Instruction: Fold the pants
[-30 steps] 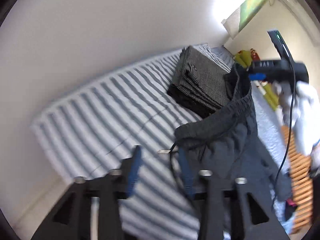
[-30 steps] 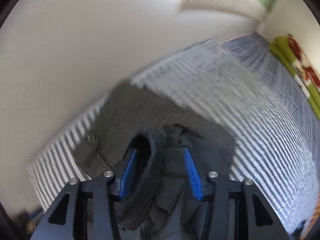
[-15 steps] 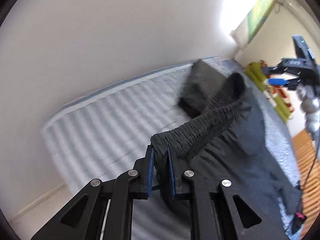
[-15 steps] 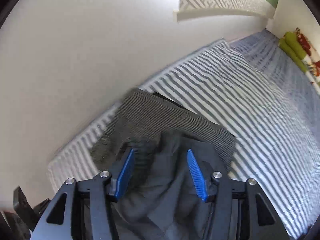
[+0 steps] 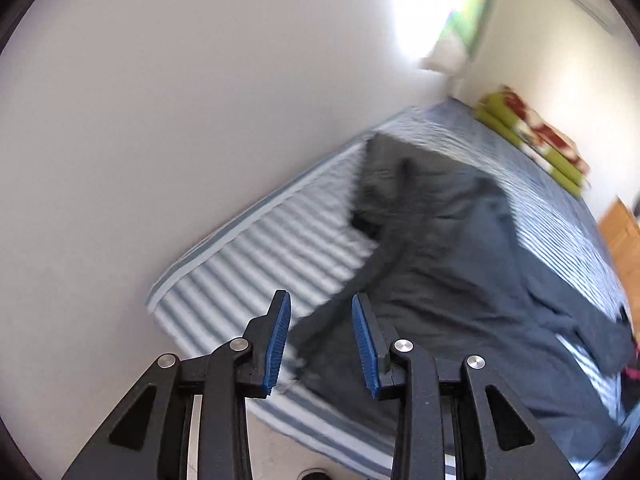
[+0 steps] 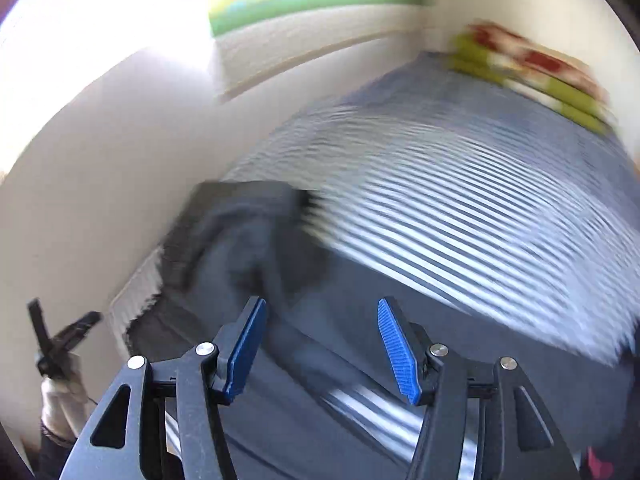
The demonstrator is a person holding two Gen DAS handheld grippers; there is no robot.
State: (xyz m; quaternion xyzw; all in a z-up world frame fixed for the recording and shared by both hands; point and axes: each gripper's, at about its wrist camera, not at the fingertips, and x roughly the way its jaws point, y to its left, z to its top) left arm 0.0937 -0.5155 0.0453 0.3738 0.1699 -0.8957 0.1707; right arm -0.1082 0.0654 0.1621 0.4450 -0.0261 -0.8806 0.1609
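The left tool (image 5: 322,340) has let go of the waistband it pinched half a second ago; its jaws are opening, nothing pressed between the pads, dark cloth lying below them. The right tool (image 6: 322,350) hangs released above the dark pants (image 5: 460,280), which now lie spread across the striped bed (image 5: 272,256), no longer lifted. Farther off, a folded grey pile (image 5: 384,176) sits by the wall, partly under the pants.

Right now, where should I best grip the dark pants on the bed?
Grip the dark pants at the waistband corner nearest the left hand-held gripper, coming from above at the bed's foot: that edge lies closest, though blur hides detail.
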